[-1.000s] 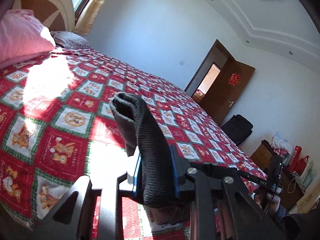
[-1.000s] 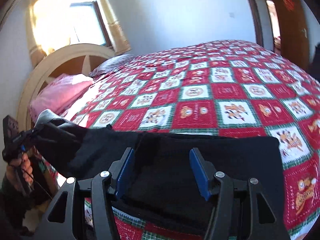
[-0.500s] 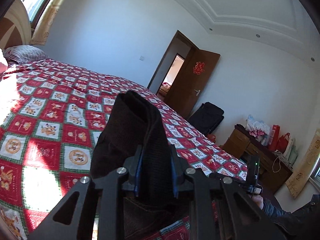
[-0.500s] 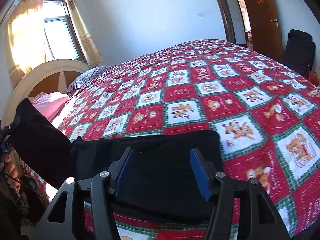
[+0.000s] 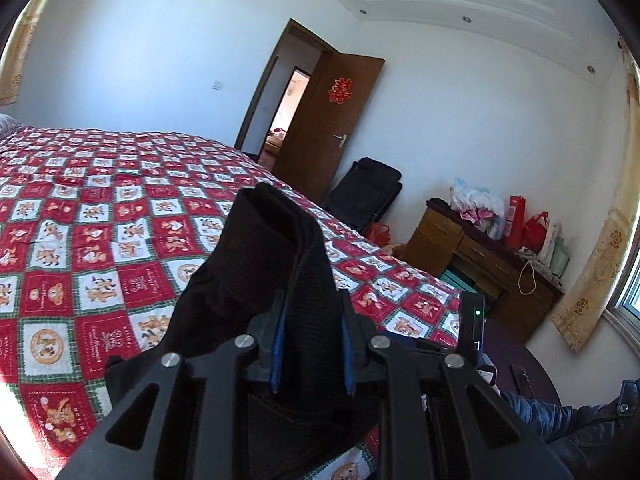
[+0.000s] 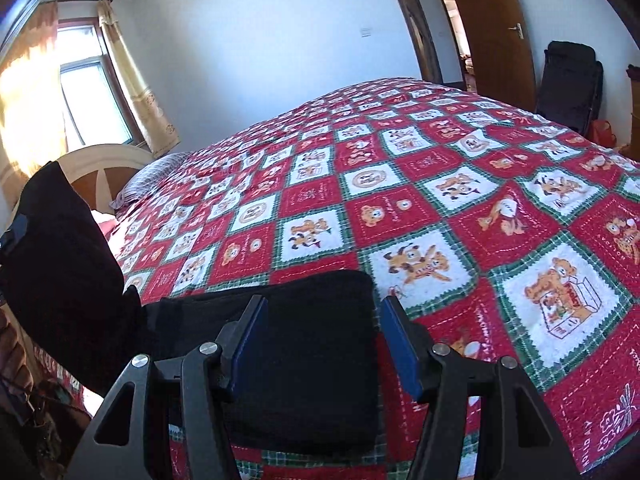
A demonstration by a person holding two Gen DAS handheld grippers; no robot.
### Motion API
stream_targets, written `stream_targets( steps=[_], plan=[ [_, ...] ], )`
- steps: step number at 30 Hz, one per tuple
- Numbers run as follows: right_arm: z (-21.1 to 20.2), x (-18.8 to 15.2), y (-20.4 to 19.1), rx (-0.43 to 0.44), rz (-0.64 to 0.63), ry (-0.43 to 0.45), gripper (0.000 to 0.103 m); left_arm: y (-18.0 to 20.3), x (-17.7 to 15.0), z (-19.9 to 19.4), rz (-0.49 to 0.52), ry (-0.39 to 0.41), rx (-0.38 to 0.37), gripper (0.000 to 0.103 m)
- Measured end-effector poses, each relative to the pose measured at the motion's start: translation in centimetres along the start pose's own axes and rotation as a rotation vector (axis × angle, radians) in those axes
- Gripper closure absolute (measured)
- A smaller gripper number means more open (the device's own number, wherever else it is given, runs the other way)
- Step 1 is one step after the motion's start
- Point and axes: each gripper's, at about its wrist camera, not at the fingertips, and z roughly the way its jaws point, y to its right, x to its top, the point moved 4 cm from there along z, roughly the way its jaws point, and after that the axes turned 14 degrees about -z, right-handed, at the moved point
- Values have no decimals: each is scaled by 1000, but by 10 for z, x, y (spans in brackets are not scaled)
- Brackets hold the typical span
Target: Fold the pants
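Jaws of the left gripper (image 5: 311,350) clamp the black knit pants (image 6: 304,364), lifted end upright. Right gripper (image 6: 324,344) jaws stand apart, straddling the folded end on the red patchwork bed (image 6: 440,184). Lifted end lies to their left.

Bed: a wide bed (image 6: 460,168) filled most of both wrist views, covered edge to edge by a quilt
Quilt: a red, white and green patchwork quilt (image 5: 92,240) with cartoon animal squares lay flat and smooth across the bed
Pants: black pants (image 6: 312,360) lay partly on the quilt at the near edge, one end folded flat, the other end lifted off the surface
Pillow: a grey striped pillow (image 6: 140,186) rested at the head end, beside what looked like a pink one, mostly hidden
Headboard: a cream and brown curved headboard (image 6: 104,164) stood behind the pillows
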Motion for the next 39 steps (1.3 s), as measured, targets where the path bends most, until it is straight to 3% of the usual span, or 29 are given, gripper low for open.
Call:
stream_targets(
  steps=[6, 13, 19, 22, 24, 27, 30, 35, 39],
  plan=[
    [2, -1, 23, -21, 76, 4, 43, 21, -22, 57, 60, -138, -6, 80],
    [7, -5, 43, -44, 132, -1, 43, 24, -58, 120, 97, -303, 48, 80],
    [13, -8, 49, -52, 145, -14, 43, 21, -87, 142, 75, -387, 71, 76],
    [16, -9, 50, -42, 147, -15, 43, 26, -93, 139, 79, -380, 40, 63],
    [16, -9, 50, -41, 146, -13, 43, 34, -93, 127, 98, -354, 21, 47],
    [13, -9, 51, -30, 153, -2, 43, 39, -91, 104, 114, -302, -6, 43],
    [7, -5, 47, -5, 157, 15, 43, 25, -83, 78, 102, -213, 44, 32],
    [5, 3, 11, 113, 111, -10, 34, -20, -71, 35, 72, -34, 234, 14],
    [15, -2, -24, 112, -7, -102, 34, -57, -68, 22, 1, 20, 348, 11]
  ],
)
